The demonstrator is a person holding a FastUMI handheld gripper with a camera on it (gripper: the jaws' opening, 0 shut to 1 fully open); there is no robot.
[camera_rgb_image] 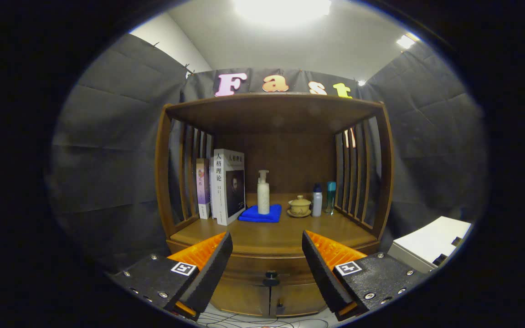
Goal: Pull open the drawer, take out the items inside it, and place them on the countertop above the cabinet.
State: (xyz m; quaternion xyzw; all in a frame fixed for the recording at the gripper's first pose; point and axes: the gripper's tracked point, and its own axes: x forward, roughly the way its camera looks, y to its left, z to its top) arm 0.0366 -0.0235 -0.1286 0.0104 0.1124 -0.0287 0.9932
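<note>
gripper (267, 255): fingers spread wide, gripping nothing, level at the lower centre of the frame.
drawer (269, 266): closed, its knob (271, 274) between the fingers.
countertop (271, 237): just above the drawer.

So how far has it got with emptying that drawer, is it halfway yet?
Nothing looks done yet. The drawer under the countertop is shut, its dark knob untouched. In hand: the tongs are open and empty, with the knob showing between the fingers, ahead of them. Left: pull the drawer open, lift out whatever is inside, and set it on the countertop near the books, pump bottle and lidded cup.
</note>
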